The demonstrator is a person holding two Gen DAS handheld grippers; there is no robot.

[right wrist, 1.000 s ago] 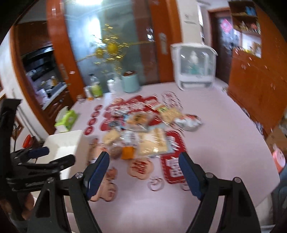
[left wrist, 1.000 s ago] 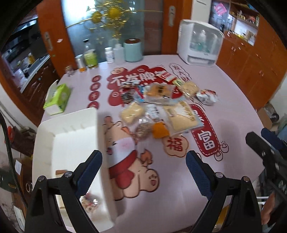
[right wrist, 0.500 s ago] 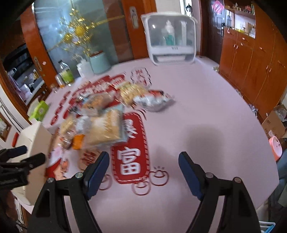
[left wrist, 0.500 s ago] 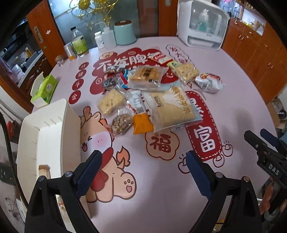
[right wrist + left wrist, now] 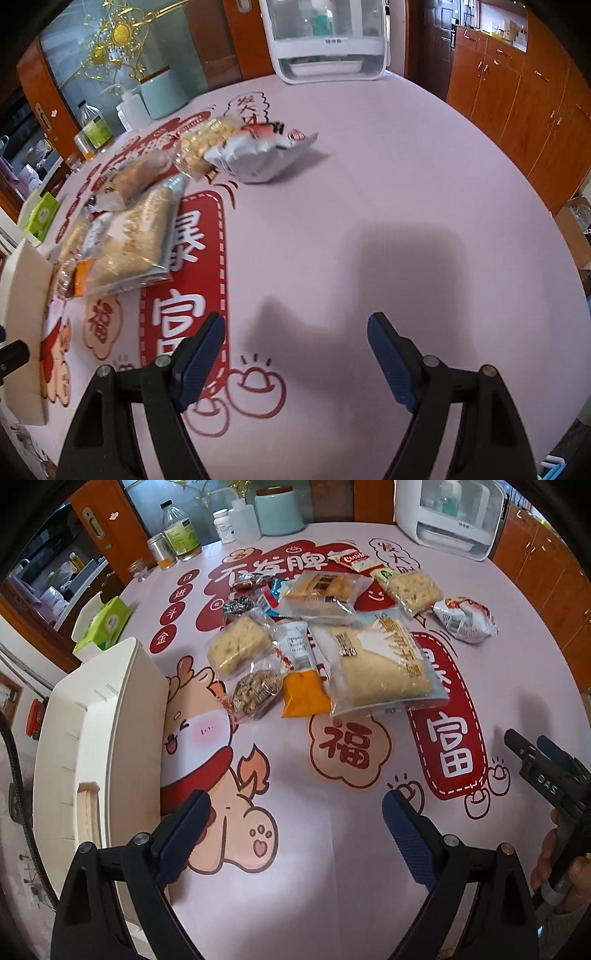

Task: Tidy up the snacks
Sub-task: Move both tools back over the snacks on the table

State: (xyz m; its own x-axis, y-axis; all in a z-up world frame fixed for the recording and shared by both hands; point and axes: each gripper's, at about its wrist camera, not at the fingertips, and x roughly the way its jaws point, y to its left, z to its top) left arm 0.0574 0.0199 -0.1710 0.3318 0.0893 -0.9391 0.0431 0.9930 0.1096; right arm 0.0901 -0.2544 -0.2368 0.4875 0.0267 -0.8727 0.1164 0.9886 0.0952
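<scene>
The left tongs (image 5: 293, 830) are spread wide with nothing between the blue pads, hovering over the pink table (image 5: 332, 886) above the printed cartoon figure. The snacks lie ahead of them, well apart from the pads, in a loose heap. Nearest in that heap are a small orange packet (image 5: 303, 696) and a clear bag of dark nutty pieces (image 5: 255, 692) just to its left. Touching the orange packet on its right is a large clear bag of pale cake (image 5: 384, 664). Farther ahead sit a cracker pack (image 5: 236, 646), a flat pastry pack (image 5: 321, 590) and another cracker pack (image 5: 413, 590). A white and red crinkled bag (image 5: 465, 618) lies ahead and to the right, a little apart from the heap. Close on the left of the left tongs stands a white bin (image 5: 99, 738), its rim beside the left pad.

The right tongs (image 5: 295, 358) are likewise spread and hold nothing, over a bare stretch of table with their shadow ahead. From them the heap lies ahead and to the left; the crinkled bag (image 5: 258, 155) is farthest right of the snacks, well ahead, and the large cake bag (image 5: 136, 236) is nearer, off the left pad. In the left view the right tongs (image 5: 543, 760) appear at the far right edge.
</scene>
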